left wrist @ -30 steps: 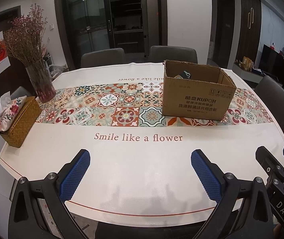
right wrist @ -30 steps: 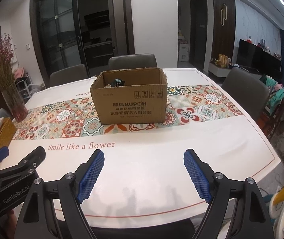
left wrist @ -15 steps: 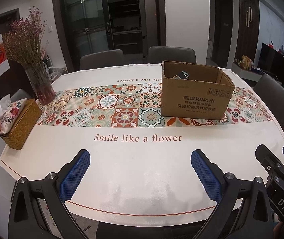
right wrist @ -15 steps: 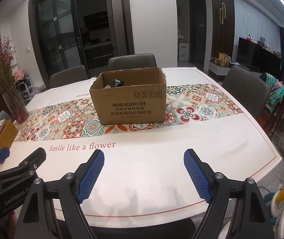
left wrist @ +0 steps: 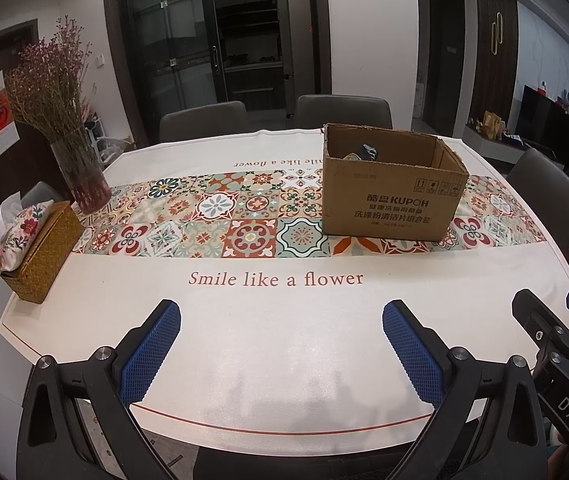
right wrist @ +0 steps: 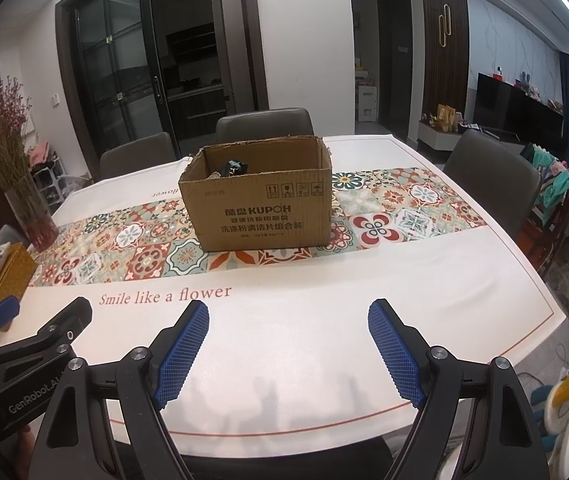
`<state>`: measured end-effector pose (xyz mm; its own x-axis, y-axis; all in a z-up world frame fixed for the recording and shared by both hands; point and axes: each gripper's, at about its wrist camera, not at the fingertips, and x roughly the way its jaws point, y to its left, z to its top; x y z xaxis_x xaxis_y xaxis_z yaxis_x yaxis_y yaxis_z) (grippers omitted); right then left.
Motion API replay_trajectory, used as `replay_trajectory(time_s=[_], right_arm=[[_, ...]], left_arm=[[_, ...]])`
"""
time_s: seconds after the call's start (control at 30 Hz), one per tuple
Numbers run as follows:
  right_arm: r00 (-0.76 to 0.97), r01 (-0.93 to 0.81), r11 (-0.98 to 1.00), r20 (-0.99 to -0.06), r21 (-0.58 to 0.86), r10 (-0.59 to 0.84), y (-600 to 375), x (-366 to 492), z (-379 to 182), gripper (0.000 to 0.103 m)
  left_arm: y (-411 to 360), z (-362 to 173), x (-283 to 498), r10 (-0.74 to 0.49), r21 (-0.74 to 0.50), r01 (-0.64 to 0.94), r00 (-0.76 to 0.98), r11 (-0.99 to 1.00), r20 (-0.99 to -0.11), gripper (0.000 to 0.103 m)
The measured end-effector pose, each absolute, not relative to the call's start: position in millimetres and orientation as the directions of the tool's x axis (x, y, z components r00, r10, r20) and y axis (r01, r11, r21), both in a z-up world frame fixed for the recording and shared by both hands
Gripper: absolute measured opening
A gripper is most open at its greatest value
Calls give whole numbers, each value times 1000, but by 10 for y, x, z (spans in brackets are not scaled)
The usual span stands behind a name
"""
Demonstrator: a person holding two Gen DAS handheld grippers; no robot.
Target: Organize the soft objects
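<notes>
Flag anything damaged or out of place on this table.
Only minor wear: the cardboard box has a ragged, torn top rim, clearest at its back edge. It stands upright on the table runner. Nothing looks spilled or knocked over.

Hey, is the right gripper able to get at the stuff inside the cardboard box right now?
Probably yes: the right gripper is open, the cardboard box has no lid, and only bare tablecloth lies between them.

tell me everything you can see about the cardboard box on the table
The cardboard box is brown corrugated card, open at the top with ragged rims. Its front panel carries dark print reading KUPOH, lines of Chinese text and handling symbols. It stands upright on the patterned band of the tablecloth, its far half on the white cloth. Dark, partly teal items peek above the rim; what they are is unclear. Neither gripper touches it.
</notes>
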<state>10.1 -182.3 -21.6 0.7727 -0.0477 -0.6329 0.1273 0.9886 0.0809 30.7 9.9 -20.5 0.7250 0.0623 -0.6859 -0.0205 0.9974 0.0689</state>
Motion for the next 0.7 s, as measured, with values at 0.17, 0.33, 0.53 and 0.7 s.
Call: replay_trajectory(time_s=[0.17, 0.33, 0.53, 0.7], right_arm=[[774, 128, 988, -632, 82, -48, -1820, 89, -208, 83], [775, 129, 988, -630, 82, -49, -1821, 95, -205, 83], [775, 129, 988, -630, 83, -48, -1820, 95, -203, 83], [775, 128, 988, -630, 82, -48, -1817, 98, -197, 83]], left_arm=[[96, -203, 308, 61, 68, -20, 725, 997, -686, 103], [88, -187, 307, 62, 72, -17, 731, 997, -679, 103], [98, -193, 314, 67, 78, -19, 724, 997, -687, 103], [102, -196, 301, 71, 83, -20, 722, 996, -688, 103]])
